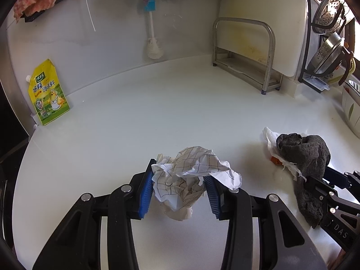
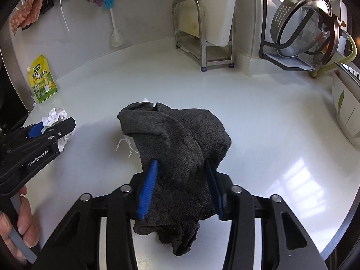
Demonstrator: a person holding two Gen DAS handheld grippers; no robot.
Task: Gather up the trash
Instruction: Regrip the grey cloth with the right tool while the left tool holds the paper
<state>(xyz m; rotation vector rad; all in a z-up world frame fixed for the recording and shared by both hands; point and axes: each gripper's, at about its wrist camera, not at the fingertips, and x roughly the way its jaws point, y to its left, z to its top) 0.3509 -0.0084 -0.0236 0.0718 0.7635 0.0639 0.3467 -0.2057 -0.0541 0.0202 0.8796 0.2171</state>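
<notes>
My left gripper (image 1: 178,177) is shut on a crumpled sheet of checked white paper (image 1: 193,168), which bulges out above and below the blue pads. That paper ball (image 2: 57,117) and the left gripper (image 2: 48,128) show at the left of the right wrist view. My right gripper (image 2: 181,168) is shut on a dark grey cloth (image 2: 177,139) that drapes over both pads and hangs down between the fingers. Under the cloth's far end lies torn white tissue (image 1: 271,138) with a small orange scrap (image 1: 275,159) beside it. The right gripper (image 1: 315,180) enters the left wrist view from the right.
A yellow seasoning pouch (image 1: 48,94) leans at the back left of the white counter (image 1: 157,103). A steel rack (image 1: 247,56) holds a cutting board; a dish rack (image 2: 299,27) with metal strainers stands at right. A brush (image 1: 151,36) hangs on the wall. A hand (image 2: 20,222) shows lower left.
</notes>
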